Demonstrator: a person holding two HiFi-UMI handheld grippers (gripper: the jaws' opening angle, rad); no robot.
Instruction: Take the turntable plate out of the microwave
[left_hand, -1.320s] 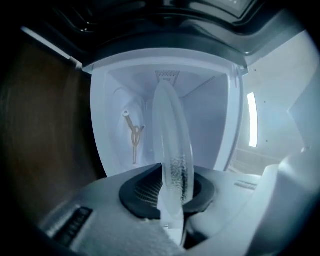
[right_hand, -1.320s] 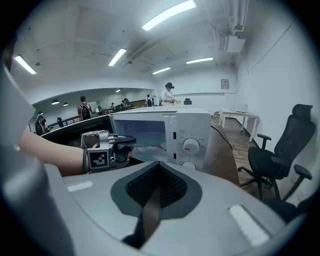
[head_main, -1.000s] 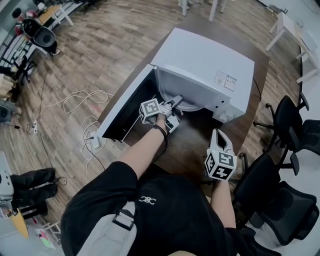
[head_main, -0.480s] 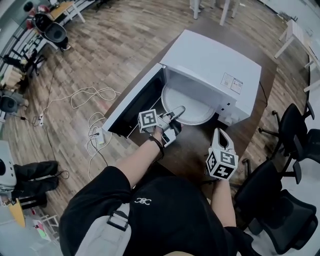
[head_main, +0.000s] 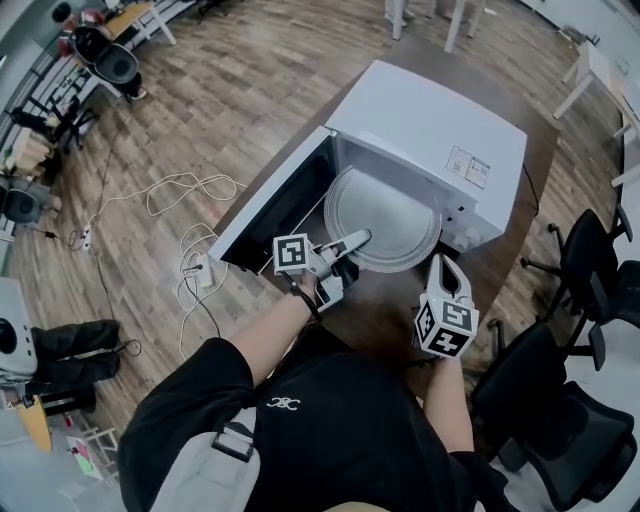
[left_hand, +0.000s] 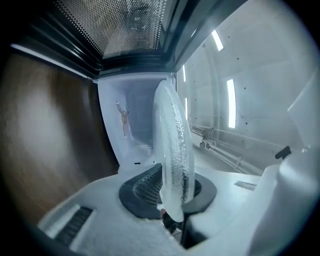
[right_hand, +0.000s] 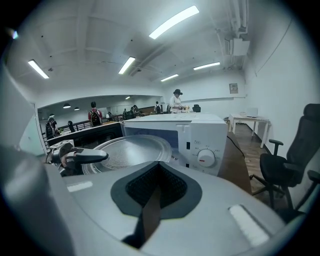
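The round glass turntable plate (head_main: 385, 232) hangs more than halfway out of the white microwave (head_main: 430, 130), over the brown table (head_main: 395, 305). My left gripper (head_main: 358, 240) is shut on the plate's near rim. In the left gripper view the plate (left_hand: 172, 145) stands edge-on between the pads (left_hand: 145, 187). The microwave door (head_main: 268, 208) is swung open to the left. My right gripper (head_main: 446, 264) is shut and holds nothing, above the table's near edge right of the plate. The right gripper view shows the plate (right_hand: 131, 150) in front of the microwave's control panel (right_hand: 204, 142).
Black office chairs (head_main: 575, 300) crowd the right side of the table. White cables and a power strip (head_main: 195, 270) lie on the wooden floor at the left. Several people (right_hand: 176, 100) stand far back in the room.
The left gripper has drawn back toward me and risen a little, pulling the plate from inside the microwave cavity out over the table. The right gripper has stayed put.
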